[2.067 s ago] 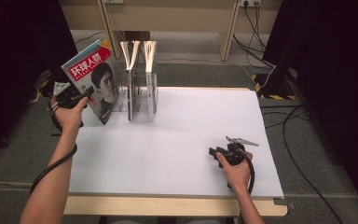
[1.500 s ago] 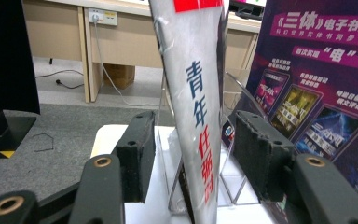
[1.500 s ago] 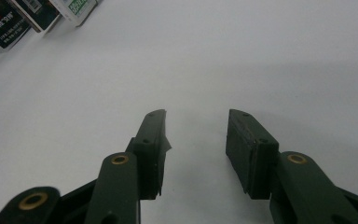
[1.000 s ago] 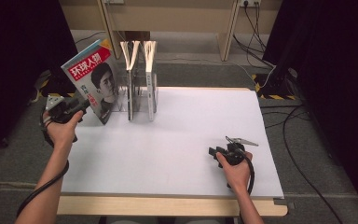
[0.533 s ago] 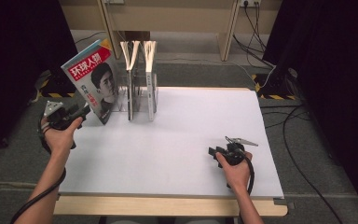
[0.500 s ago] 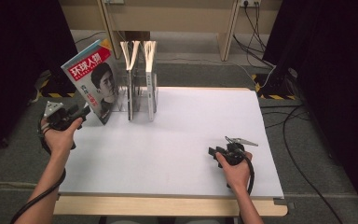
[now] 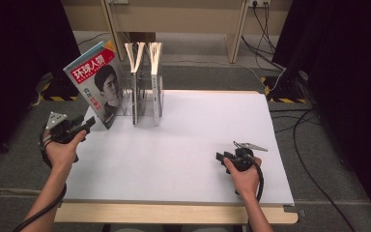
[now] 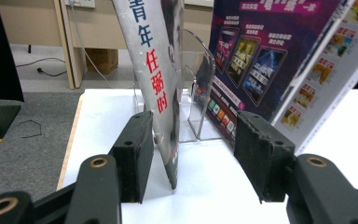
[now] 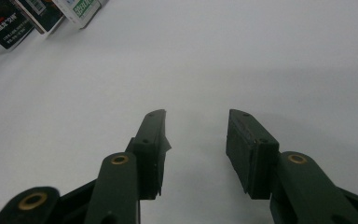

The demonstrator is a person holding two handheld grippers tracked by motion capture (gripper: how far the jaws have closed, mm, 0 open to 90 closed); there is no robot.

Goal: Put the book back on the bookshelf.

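A magazine (image 7: 96, 82) with a red title band leans against the left end of a clear acrylic rack (image 7: 145, 104). My left gripper (image 7: 88, 124) hovers at the table's left edge, just short of the magazine's lower corner. Seen from the left gripper view, the magazine (image 8: 161, 88) stands close ahead near the left pad (image 8: 135, 154), and the left gripper (image 8: 198, 158) is open. Its jaws have just closed a little, and they press on nothing. My right gripper (image 7: 221, 157) rests open on the white table at the front right. The right gripper (image 9: 196, 140) has bare table between its pads.
Two more magazines (image 7: 145, 79) stand upright in the rack, one with a purple cover (image 8: 261, 60). The white table (image 7: 188, 140) has a wooden front edge. Cables lie on the floor at the right, and dark curtains flank both sides.
My left hand has drawn back from the leaning magazine, down and to the left toward the table's edge. The magazine stays propped against the rack. The right hand has kept still.
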